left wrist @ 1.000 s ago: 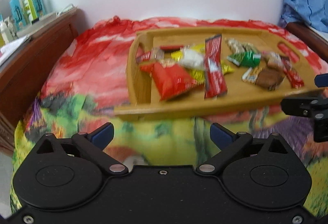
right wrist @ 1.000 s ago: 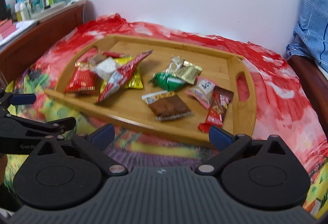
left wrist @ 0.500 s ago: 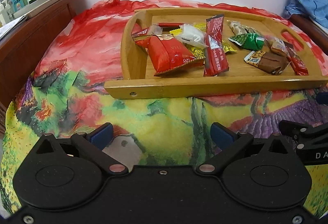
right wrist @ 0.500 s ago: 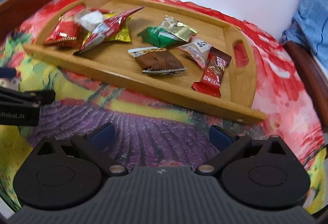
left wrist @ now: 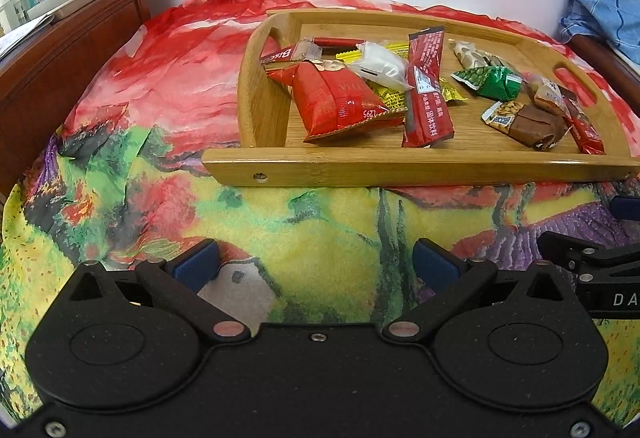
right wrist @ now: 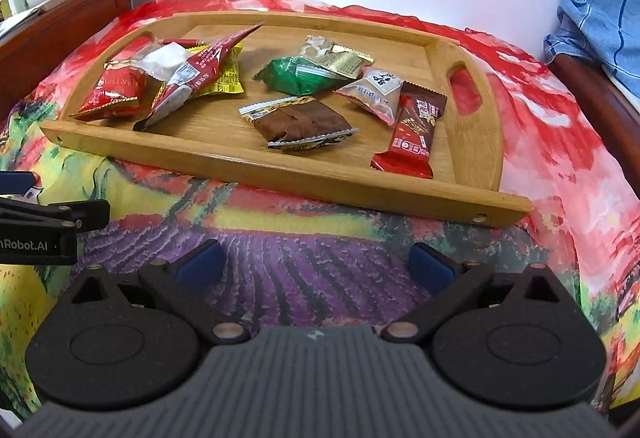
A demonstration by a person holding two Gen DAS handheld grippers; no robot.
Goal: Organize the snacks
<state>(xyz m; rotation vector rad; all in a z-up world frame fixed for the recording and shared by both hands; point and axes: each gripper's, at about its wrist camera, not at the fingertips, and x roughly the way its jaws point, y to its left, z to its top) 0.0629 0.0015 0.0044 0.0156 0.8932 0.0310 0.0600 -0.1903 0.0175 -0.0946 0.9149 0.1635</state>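
From the left wrist, the left hand-held gripper [left wrist: 316,262] is spread wide and empty above the painted cloth [left wrist: 320,222]. Ahead lies the wooden tray [left wrist: 400,167] with the snacks: a red packet [left wrist: 336,101], a long red stick pack [left wrist: 426,85] and a green pack [left wrist: 494,81] (others crowd behind).

From the right wrist, the right hand-held gripper [right wrist: 316,264] is likewise wide and empty. The tray [right wrist: 304,177] sits just beyond, holding a brown bar [right wrist: 300,123] and a red-brown bar [right wrist: 416,127] near its right handle.
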